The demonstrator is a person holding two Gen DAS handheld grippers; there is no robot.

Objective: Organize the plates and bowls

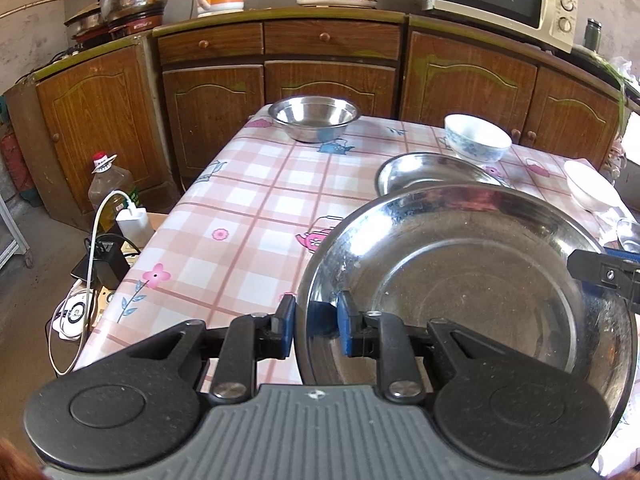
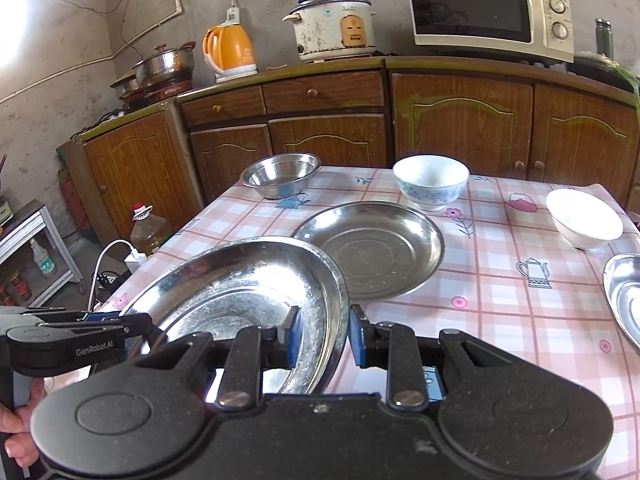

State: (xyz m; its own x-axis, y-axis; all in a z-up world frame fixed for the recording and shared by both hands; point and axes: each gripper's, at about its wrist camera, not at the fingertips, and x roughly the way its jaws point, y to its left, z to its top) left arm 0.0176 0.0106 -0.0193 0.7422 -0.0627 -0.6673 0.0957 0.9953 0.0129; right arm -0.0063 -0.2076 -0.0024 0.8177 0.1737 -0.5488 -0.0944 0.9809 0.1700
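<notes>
On the far left, beside the bench with its pink checked cloth, an oil bottle stands on the floor near a white charger. Above them a steel pot and an orange kettle sit on the wooden cabinets.

The left tool is clenched on the left rim of a large steel plate; one blue pad lies outside the rim and the other inside. The plate is held tilted above the near part of the bench, its far edge overlapping a second steel plate that lies flat on the cloth behind it. The right tool grips the plate's opposite rim in the same way, so both tools carry it together.

At the bench's far left corner stands a steel bowl. Further right, behind the flat plate, is a blue-patterned white bowl. A plain white bowl sits nearer the right edge, and another steel dish is cut off by the frame. A rice cooker and a microwave stand on the cabinets behind.
</notes>
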